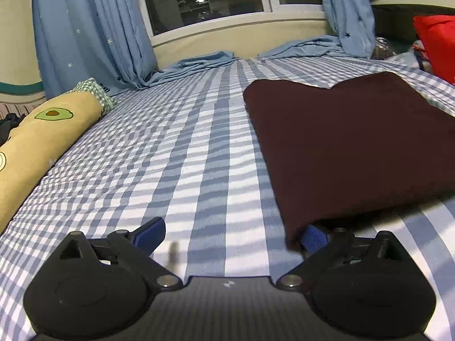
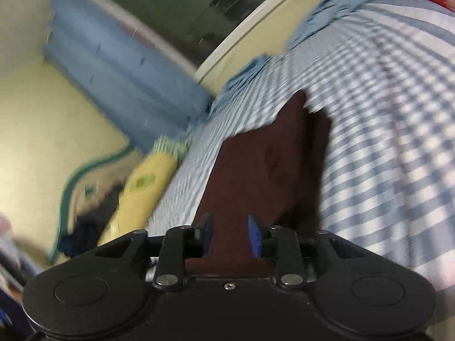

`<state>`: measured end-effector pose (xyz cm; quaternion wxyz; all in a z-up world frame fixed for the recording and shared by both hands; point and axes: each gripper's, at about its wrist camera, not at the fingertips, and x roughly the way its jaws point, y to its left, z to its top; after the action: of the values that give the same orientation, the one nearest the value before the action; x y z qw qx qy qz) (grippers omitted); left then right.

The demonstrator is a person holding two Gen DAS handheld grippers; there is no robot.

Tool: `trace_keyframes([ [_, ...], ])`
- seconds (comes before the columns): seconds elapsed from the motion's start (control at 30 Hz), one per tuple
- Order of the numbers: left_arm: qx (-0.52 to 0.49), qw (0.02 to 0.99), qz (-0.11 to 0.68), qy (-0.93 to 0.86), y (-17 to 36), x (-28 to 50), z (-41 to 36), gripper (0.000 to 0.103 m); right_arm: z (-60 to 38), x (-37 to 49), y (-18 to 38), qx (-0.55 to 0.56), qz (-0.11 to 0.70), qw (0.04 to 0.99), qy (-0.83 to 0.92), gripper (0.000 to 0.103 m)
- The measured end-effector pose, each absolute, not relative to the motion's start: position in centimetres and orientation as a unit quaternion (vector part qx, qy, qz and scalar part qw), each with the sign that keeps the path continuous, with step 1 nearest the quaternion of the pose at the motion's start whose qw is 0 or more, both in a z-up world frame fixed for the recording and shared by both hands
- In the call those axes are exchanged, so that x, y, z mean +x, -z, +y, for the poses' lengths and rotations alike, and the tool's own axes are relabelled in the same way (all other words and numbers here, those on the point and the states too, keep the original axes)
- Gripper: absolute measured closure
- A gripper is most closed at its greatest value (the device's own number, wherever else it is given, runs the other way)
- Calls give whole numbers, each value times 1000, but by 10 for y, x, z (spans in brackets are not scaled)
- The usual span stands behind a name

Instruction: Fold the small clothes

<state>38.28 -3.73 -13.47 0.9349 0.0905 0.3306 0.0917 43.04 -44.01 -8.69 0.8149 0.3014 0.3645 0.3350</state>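
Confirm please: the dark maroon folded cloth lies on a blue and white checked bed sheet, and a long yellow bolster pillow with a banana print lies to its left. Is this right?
Not quite. The print on the long yellow bolster pillow is an avocado, not a banana; the left wrist view shows it clearly. The rest holds: the dark maroon folded cloth lies on the blue and white checked bed sheet, with the pillow to its left.

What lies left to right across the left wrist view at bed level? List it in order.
Avocado-print pillow → bare checked bedsheet → dark maroon folded garment → red item at the far right edge.
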Motion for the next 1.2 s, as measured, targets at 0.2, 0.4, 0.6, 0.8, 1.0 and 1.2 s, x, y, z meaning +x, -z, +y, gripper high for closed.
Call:
trace_keyframes([
  [0.2,79,944,312,-70,108,341,-27,5,-401,427,94,280,369,814,-351,70],
  [0.4,54,963,260,-51,84,384,-34,4,-384,434,97,280,368,819,-339,70],
  [0.6,115,936,328,-49,124,411,-46,8,-397,443,112,266,379,837,-291,72],
  [0.8,84,952,291,-36,91,380,-27,7,-432,435,123,331,371,825,-268,68],
  [1.0,40,961,272,-2,46,338,-6,0,-449,367,80,338,312,852,-249,16],
  [1.2,-21,950,309,39,25,309,0,0,-449,306,39,328,278,875,-222,1],
])
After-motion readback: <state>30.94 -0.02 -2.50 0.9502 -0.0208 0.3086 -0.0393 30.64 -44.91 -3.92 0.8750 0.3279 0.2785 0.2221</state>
